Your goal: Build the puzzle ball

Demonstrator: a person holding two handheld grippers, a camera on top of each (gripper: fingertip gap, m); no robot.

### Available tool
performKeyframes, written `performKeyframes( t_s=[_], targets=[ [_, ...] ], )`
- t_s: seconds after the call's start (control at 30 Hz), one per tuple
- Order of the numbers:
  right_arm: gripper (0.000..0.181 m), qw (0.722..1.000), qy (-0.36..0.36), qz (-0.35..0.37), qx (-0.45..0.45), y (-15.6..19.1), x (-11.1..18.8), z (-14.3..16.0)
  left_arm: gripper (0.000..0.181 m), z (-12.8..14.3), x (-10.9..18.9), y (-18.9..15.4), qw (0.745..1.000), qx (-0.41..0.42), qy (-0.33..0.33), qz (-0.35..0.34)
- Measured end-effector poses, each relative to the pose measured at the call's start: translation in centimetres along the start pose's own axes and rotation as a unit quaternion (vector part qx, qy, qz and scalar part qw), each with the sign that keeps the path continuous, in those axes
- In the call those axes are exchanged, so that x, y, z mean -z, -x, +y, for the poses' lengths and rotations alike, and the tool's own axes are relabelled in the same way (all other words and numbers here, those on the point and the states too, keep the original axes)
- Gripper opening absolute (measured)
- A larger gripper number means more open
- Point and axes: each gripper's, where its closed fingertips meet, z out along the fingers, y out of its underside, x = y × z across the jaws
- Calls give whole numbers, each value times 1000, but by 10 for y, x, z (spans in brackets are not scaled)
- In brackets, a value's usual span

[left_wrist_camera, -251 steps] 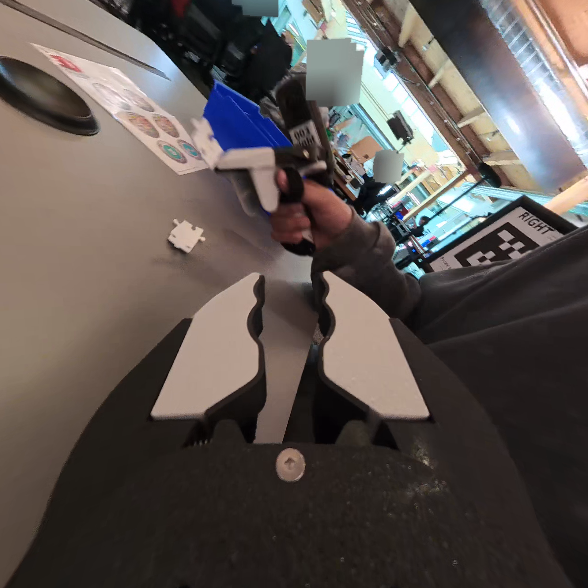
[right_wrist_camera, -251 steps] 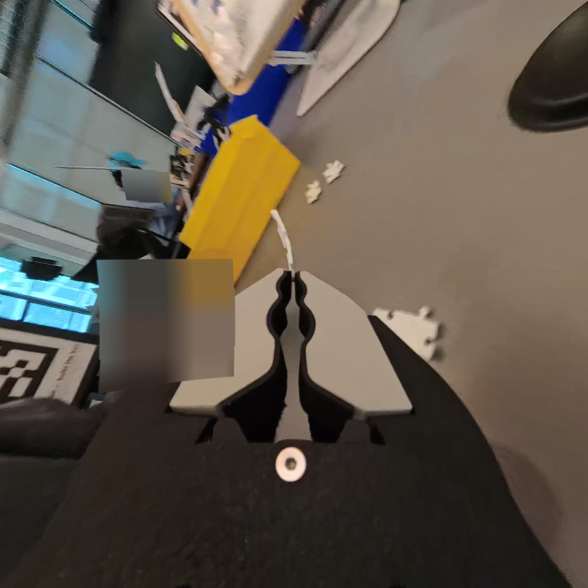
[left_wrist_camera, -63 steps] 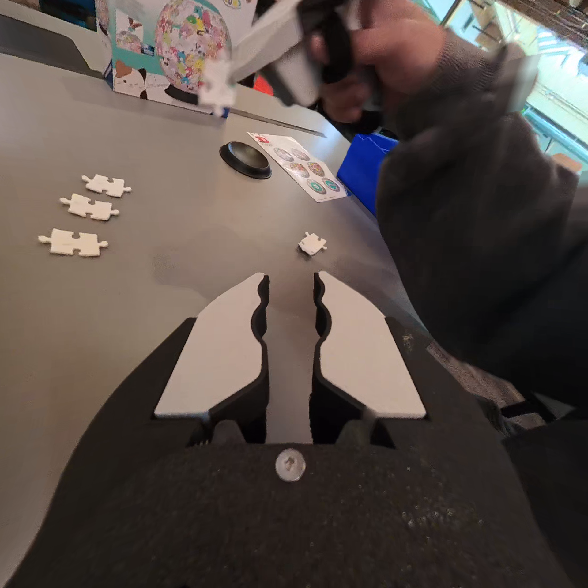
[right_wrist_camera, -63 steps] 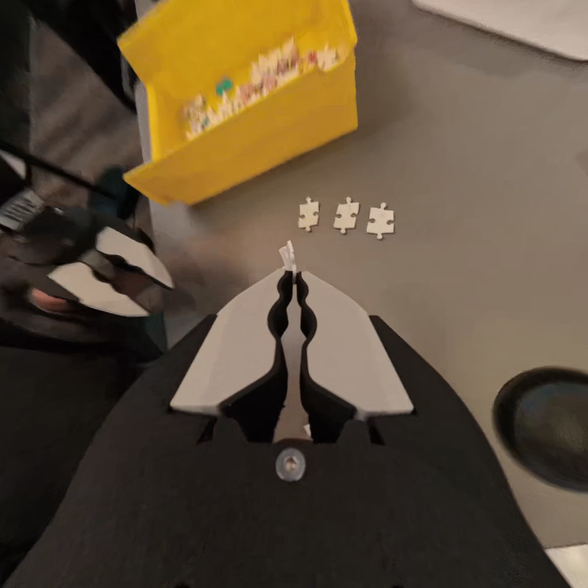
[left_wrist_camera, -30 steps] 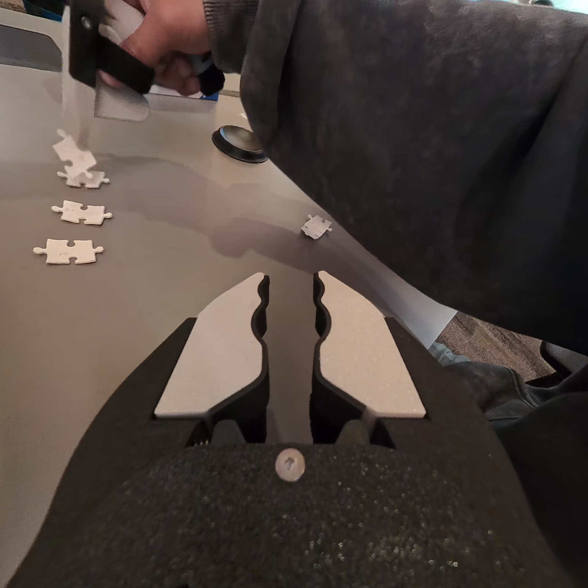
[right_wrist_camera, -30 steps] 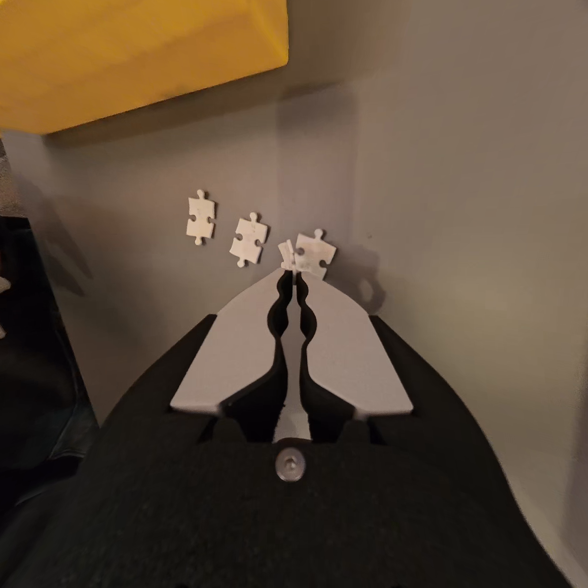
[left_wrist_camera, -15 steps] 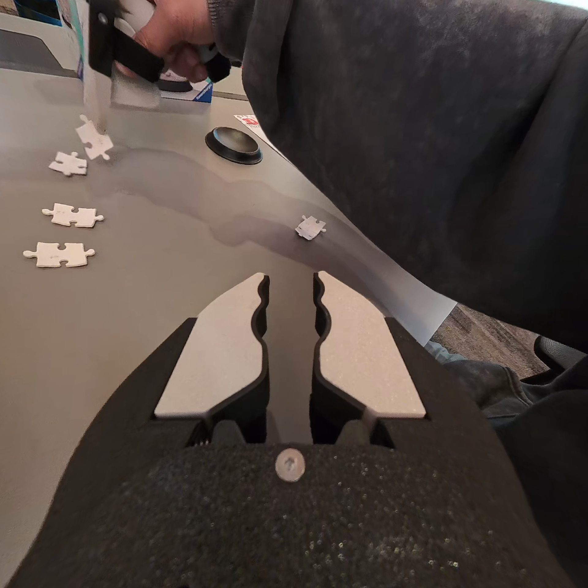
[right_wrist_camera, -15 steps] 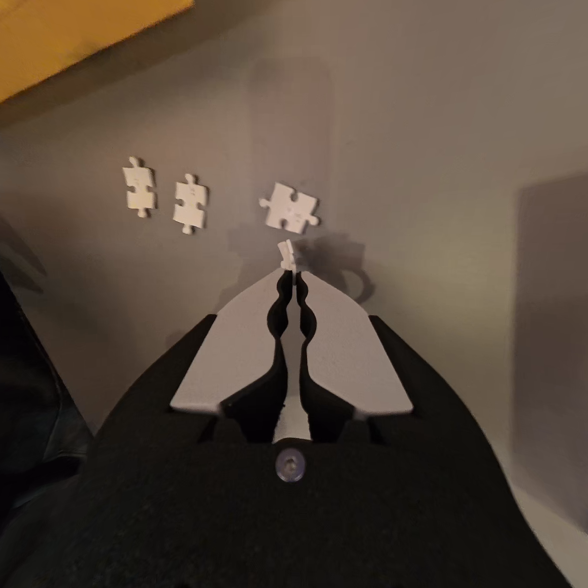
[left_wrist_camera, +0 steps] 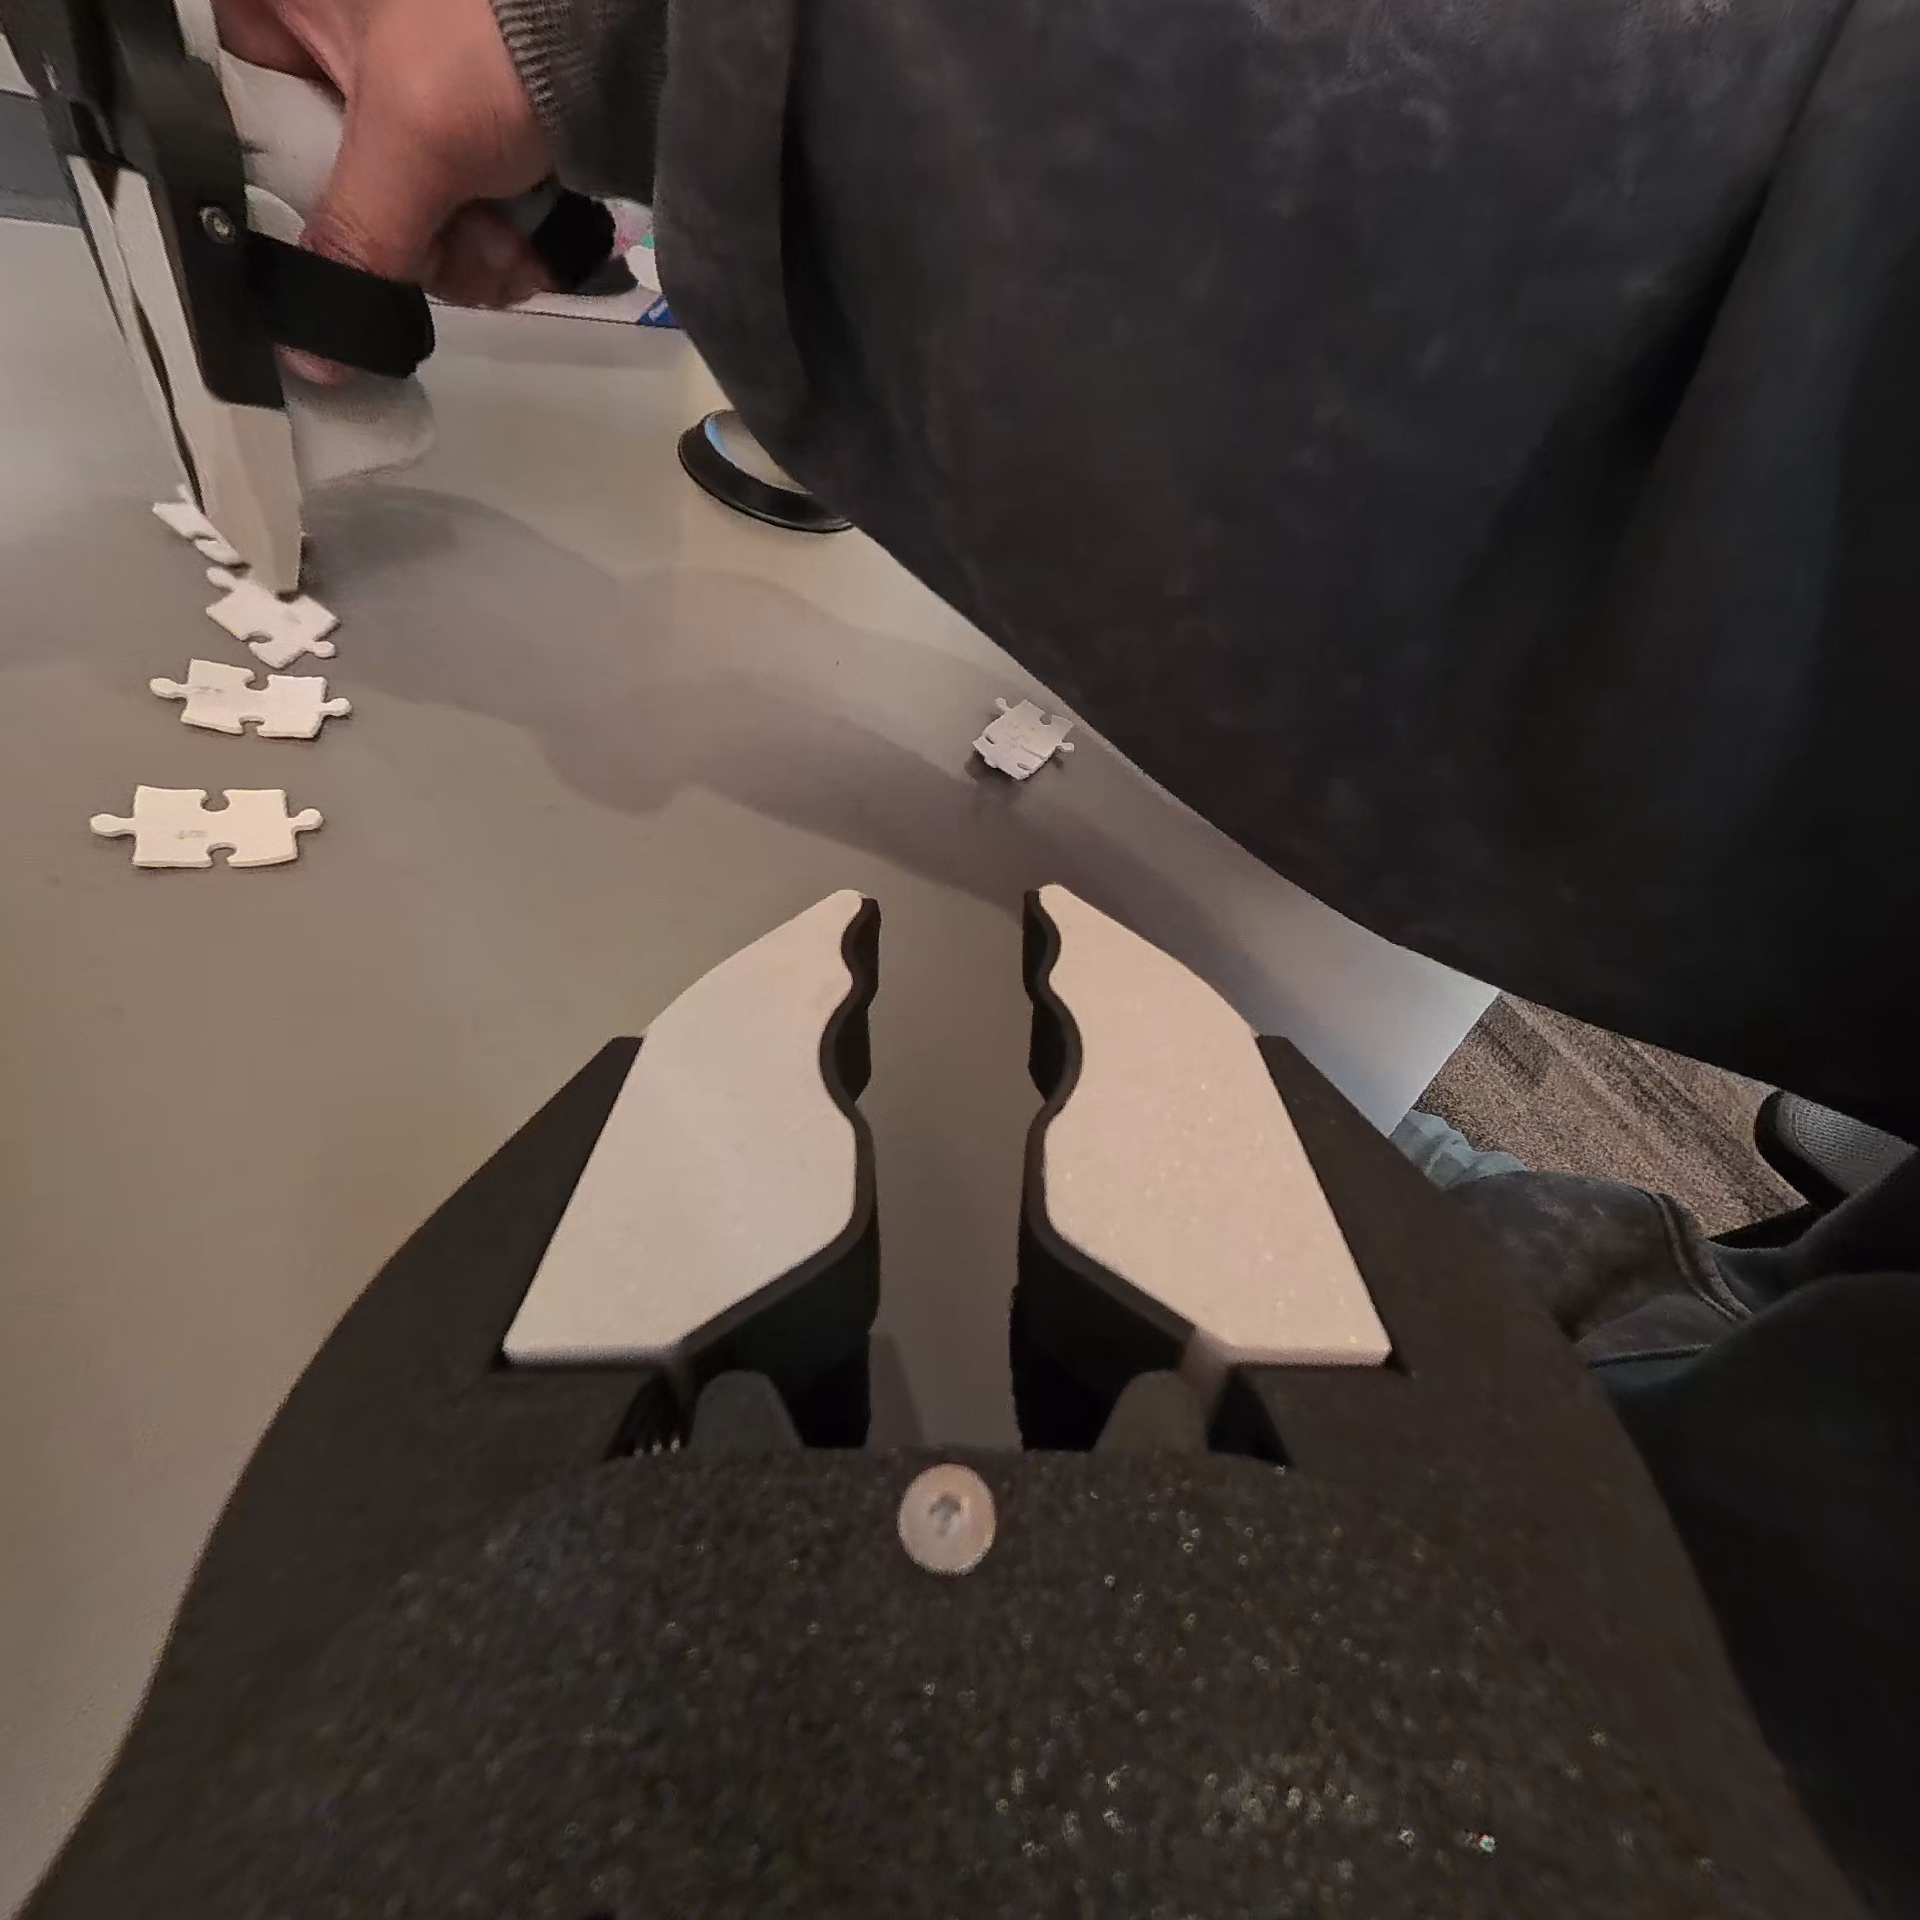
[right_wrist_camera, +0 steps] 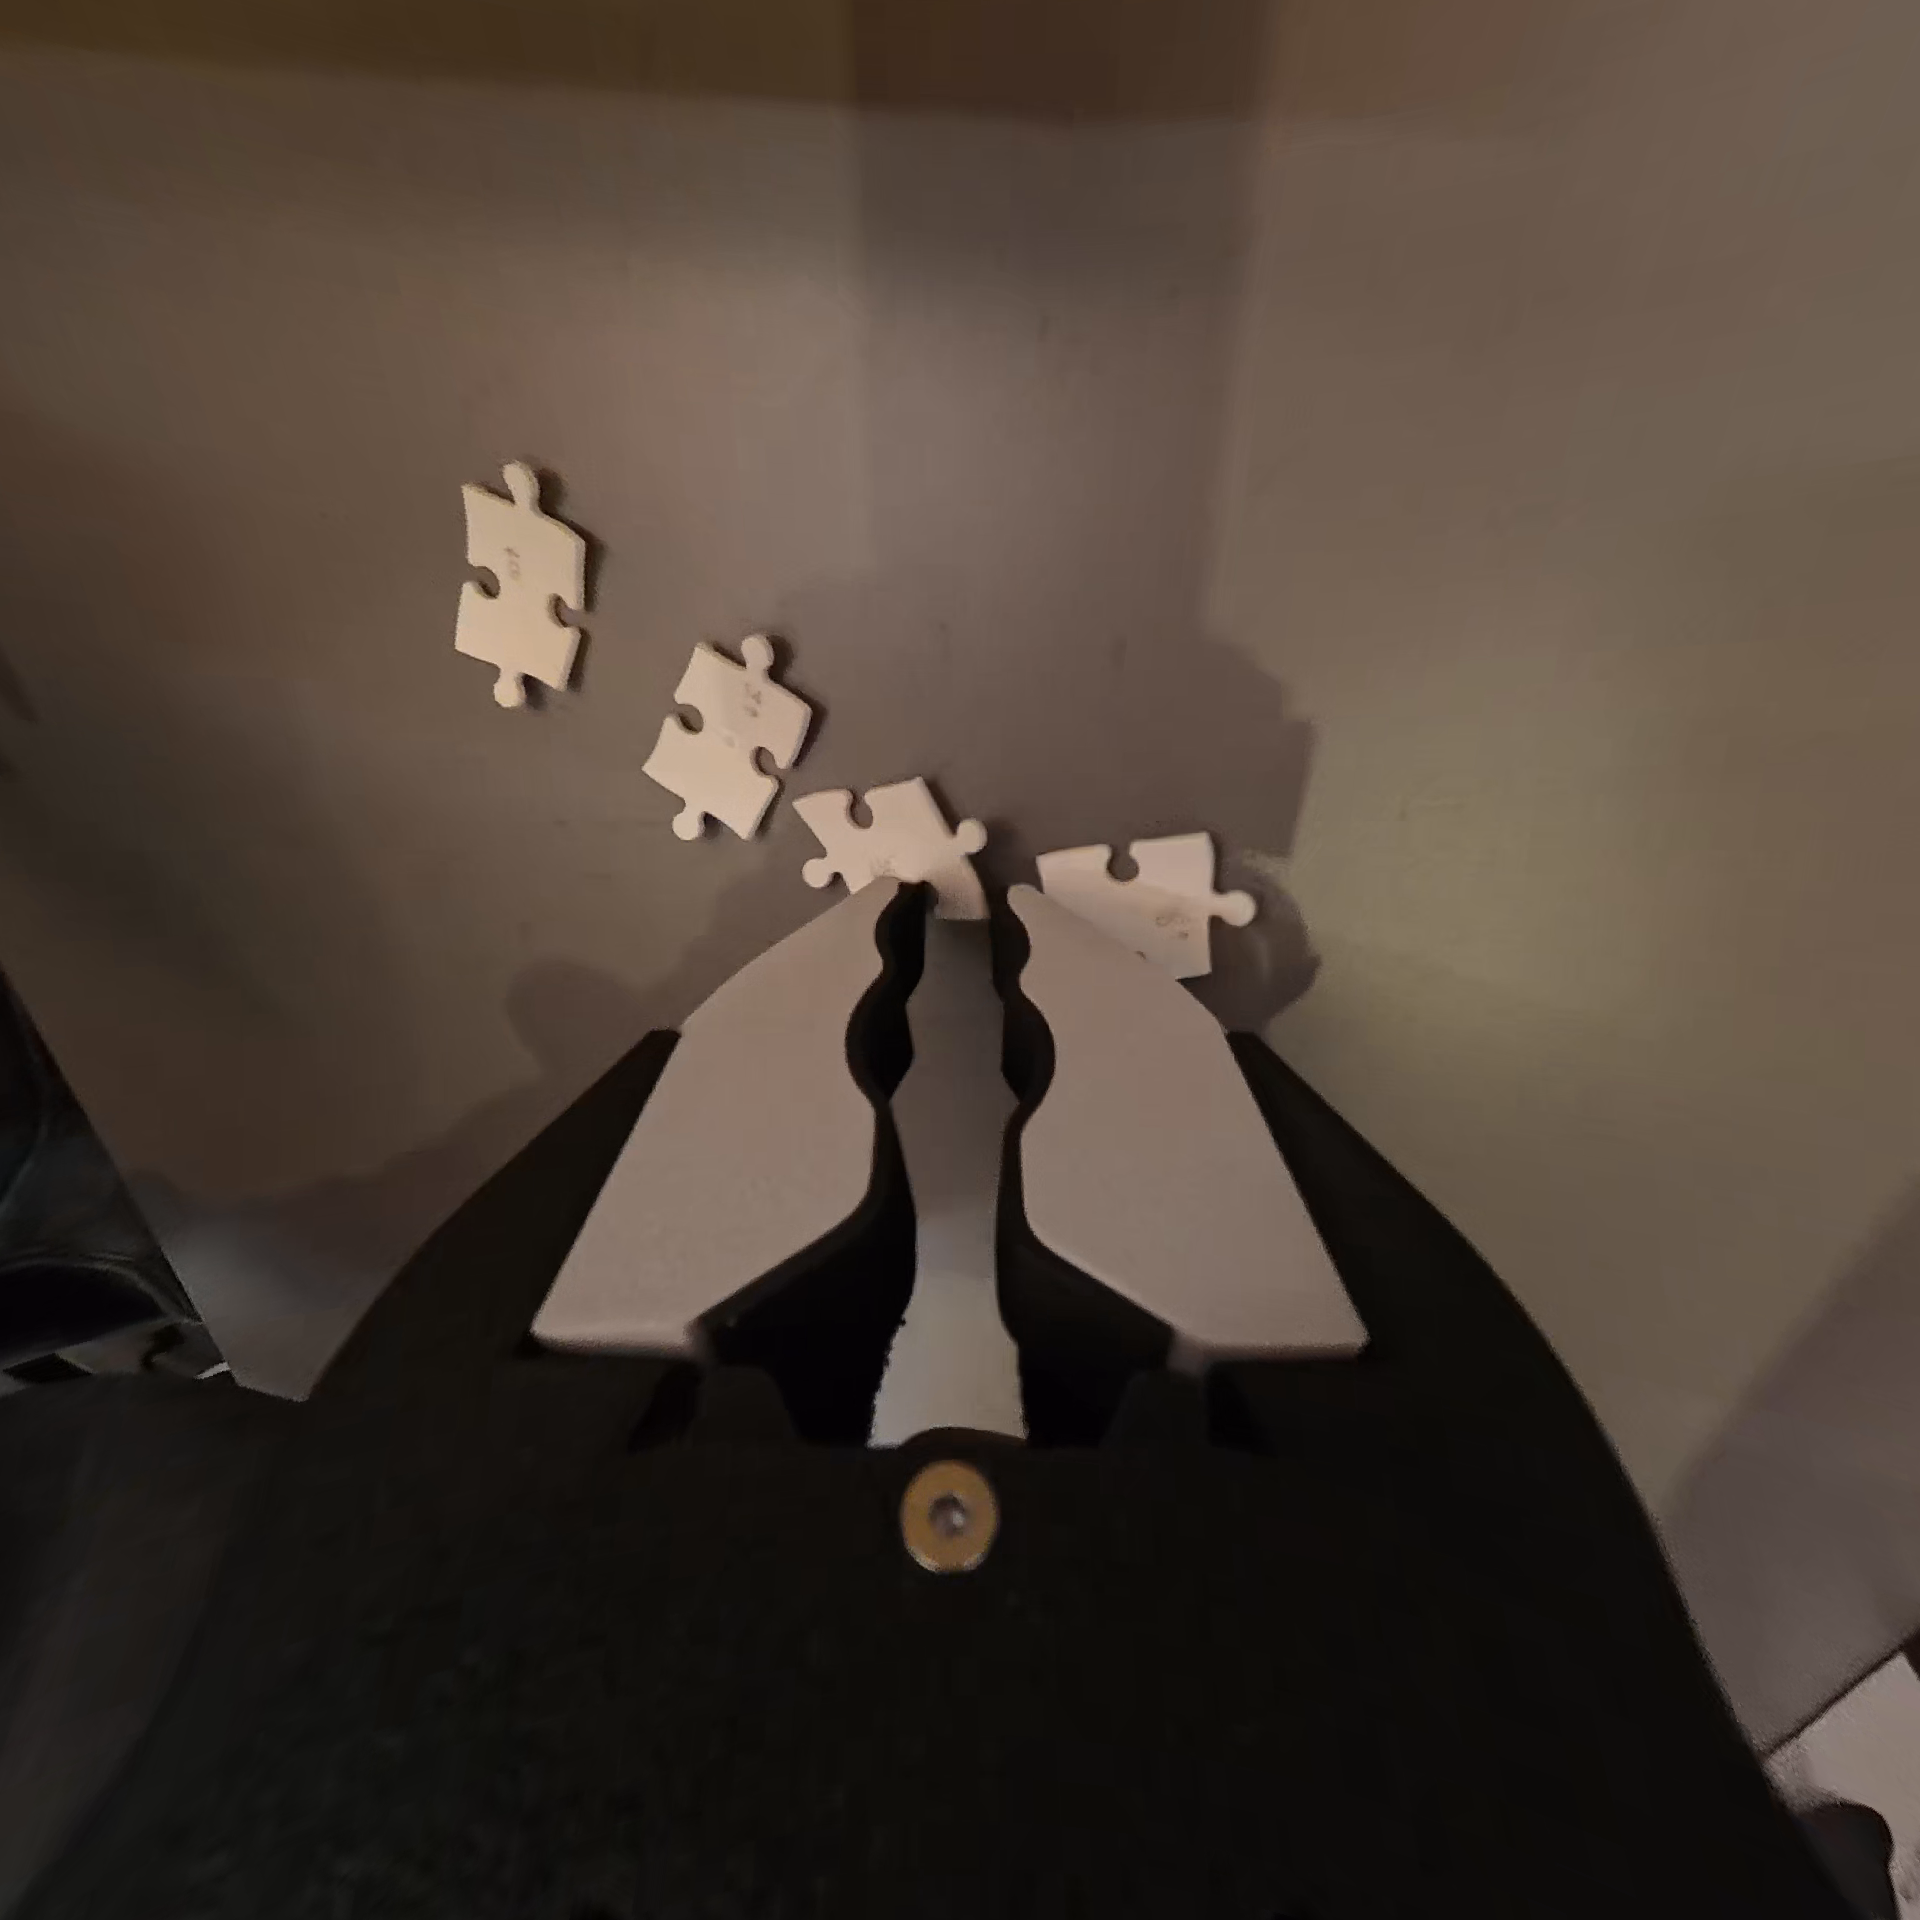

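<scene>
Four white puzzle pieces (right_wrist_camera: 725, 750) lay in a row on the grey table (right_wrist_camera: 1558, 520); a fifth (left_wrist_camera: 1020, 738) sat apart. Your right gripper (right_wrist_camera: 958, 896) stood over the third, jaws narrowly apart, empty. Your left gripper (left_wrist_camera: 951, 909) hovered parted, empty.

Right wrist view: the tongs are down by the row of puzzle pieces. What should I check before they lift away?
1. Right tongs open: ok, a gap shows between the fingers.
2. Nothing clamped in them: ok.
3. Tips clear of the third piece and fourth piece: cannot tell, the fingers cover their near edges.
4. Far-left piece and second piece flat and apart: ok.
5. Left tongs open and empty: ok.
6. Lone piece lying free beside the sleeve: ok.
</scene>
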Motion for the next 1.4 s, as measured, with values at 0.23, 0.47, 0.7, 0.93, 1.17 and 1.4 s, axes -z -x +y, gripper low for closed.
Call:
performKeyframes(
  t_s=[0.23,0.47,0.7,0.93,1.17,1.4],
  targets=[
    [11,995,-77,63,1,-23,28,0,26,-1,1,-1,1000,4,-5,6],
    [0,990,-106,89,17,-27,7,-3,26,-1,1,-1,1000,3,-3,5],
    [0,994,-73,87,6,-23,9,34,26,-1,0,-2,1000,2,-3,4],
    [1,990,-103,94,-14,-9,21,48,36,-10,4,1,999,-32,-30,-31],
    [9,954,-265,138,-37,98,108,61,54,-40,42,14,988,-71,-103,-94],
    [26,899,-405,121,-116,230,59,139,56,-72,155,104,973,-28,-62,-221]
  ],
)
